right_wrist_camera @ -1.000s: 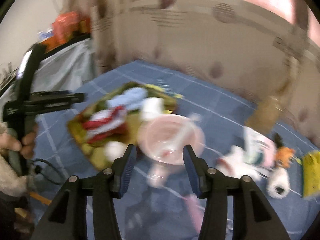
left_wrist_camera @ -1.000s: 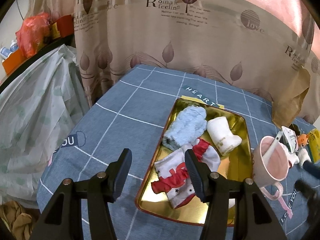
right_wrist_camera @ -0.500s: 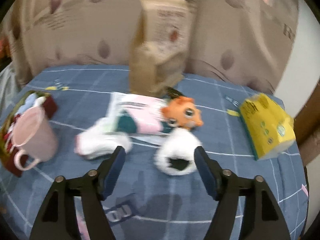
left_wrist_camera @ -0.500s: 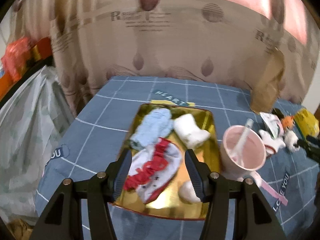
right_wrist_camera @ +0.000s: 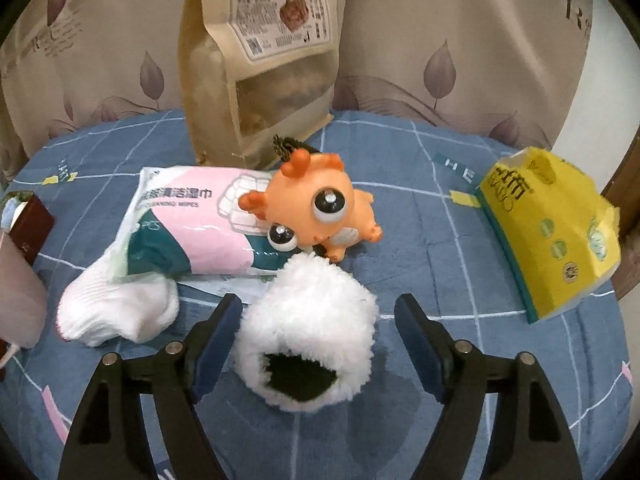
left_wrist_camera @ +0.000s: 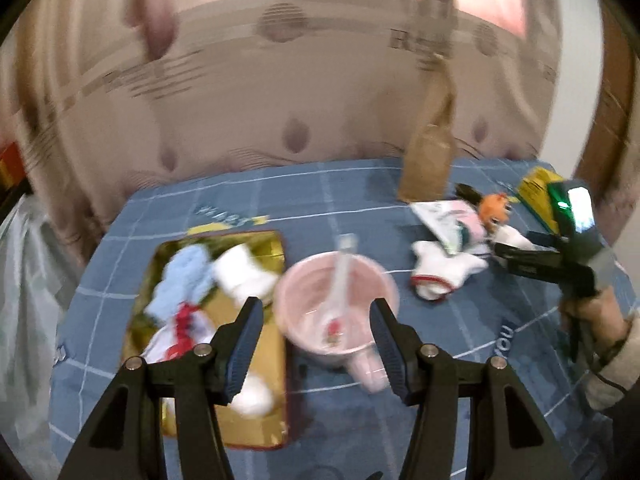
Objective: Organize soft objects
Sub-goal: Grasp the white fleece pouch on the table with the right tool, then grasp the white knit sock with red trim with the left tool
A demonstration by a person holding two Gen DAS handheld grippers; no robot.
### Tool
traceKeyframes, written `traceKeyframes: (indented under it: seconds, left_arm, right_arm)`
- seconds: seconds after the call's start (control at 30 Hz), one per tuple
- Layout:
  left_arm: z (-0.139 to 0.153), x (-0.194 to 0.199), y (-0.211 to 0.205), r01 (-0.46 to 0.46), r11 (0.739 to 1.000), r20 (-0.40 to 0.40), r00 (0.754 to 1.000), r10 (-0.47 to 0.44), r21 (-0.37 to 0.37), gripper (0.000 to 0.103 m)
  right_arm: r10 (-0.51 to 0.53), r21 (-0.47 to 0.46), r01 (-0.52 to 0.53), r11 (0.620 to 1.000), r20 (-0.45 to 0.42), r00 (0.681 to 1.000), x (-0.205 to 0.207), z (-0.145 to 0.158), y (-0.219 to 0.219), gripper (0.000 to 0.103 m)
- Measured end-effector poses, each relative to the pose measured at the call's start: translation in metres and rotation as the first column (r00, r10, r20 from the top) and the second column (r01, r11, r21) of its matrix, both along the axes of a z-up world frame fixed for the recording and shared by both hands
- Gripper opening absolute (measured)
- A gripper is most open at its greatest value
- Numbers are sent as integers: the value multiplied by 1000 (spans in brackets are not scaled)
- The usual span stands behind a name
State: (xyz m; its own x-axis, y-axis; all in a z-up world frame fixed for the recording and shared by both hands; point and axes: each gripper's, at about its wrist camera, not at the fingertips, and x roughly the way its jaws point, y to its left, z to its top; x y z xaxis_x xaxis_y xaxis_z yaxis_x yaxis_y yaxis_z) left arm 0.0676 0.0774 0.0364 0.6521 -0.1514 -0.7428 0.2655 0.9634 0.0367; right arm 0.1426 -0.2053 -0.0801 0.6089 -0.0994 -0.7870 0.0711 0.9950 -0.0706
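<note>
Leaf-patterned curtains are seen behind a blue checked tablecloth [left_wrist_camera: 360, 208] in the blurred left wrist view. Near its left edge a gold tray [left_wrist_camera: 272, 248] is loaded with a pale blue sock [left_wrist_camera: 184, 280], a white sock [left_wrist_camera: 244, 276] and a red-and-white one [left_wrist_camera: 180, 328]; a pink mug [left_wrist_camera: 340, 312] with a spoon is set just beside the tray. The left gripper [left_wrist_camera: 316, 344] is held wide apart and empty above the mug. Detail is lost to motion blur.

In the right wrist view, a fluffy white sock [right_wrist_camera: 308, 336] is framed near the cloth's front edge between the spread, empty fingers of the right gripper [right_wrist_camera: 316, 344], whether touching cannot be told. It is judged light and compressible, best pinched across its middle. Another white sock [right_wrist_camera: 116, 308] is partly hidden under a wipes pack [right_wrist_camera: 188, 228], against which an orange toy [right_wrist_camera: 316, 208] is propped. A yellow tissue pack [right_wrist_camera: 548, 232] lies at the right edge.
</note>
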Motion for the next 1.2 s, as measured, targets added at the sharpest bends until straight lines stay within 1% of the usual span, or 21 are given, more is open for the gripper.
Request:
traceKeyframes:
  seconds: [0.03,0.07,0.1,0.2,0.3,0.37,0.53,0.6,0.7,0.77,0.83,0.9,1.0,1.07,1.13,1.17,1.2]
  left_arm:
    - [-1,1,-9,19,1000,-3,1000,-19,3,57]
    - [-3,3,-21,42,999,-8,999,-42,6,57]
    - [-5,3,-32,65,998,-14,998,-65,7,57]
    - [-15,7,-65,135,991,-44,990,-135,-2,57]
    - [-27,12,-94,188,982,-79,979,-187,8,57]
    - [-33,15,-109,213,977,-89,974,-210,21,57]
    - [-57,27,-139,256,964,-123,961,-247,67,57]
    - [-68,34,-148,259,962,-138,959,-246,88,57]
    - [-81,43,-153,247,963,-149,962,-229,109,57]
    - [-88,52,-156,235,965,-161,963,-215,115,57]
    - [-96,62,-158,219,968,-173,965,-196,121,57]
    - [-102,70,-161,210,969,-175,967,-187,128,57]
    - [-109,81,-163,199,972,-191,966,-173,125,57]
    - [-114,88,-162,186,978,-214,963,-164,91,56]
    - [-114,89,-160,173,983,-215,964,-156,67,35]
    - [-114,90,-160,172,983,-219,963,-155,60,33]
    - [-113,89,-159,167,984,-223,963,-149,62,28]
  right_arm:
    - [2,5,-2,1000,1,1000,0,-3,0,67]
    - [5,14,-5,1000,0,1000,0,-3,-1,54]
    - [4,31,-4,1000,3,1000,-1,-5,-3,50]
    - [-5,57,4,998,21,1000,-7,-6,-9,47]
    - [-6,44,5,999,31,999,-16,-3,-14,45]
    - [-20,13,20,1000,39,999,-24,0,-20,45]
    - [-98,-3,98,995,39,994,-44,1,-52,45]
    - [-121,6,121,993,35,992,-49,-1,-63,45]
    - [-137,55,135,989,35,990,-53,-7,-73,45]
    - [-132,43,130,991,42,990,-54,-9,-70,45]
    - [-117,7,116,993,48,992,-53,-13,-64,45]
    - [-106,-20,106,994,35,994,-51,-17,-59,46]
    - [-104,-15,104,994,33,994,-51,-16,-59,46]
    - [-104,-3,104,995,20,994,-49,-19,-60,47]
    - [-104,2,104,995,20,994,-50,-18,-61,47]
    - [-103,3,103,995,20,994,-51,-18,-61,47]
    - [-103,4,103,995,19,994,-51,-18,-61,47]
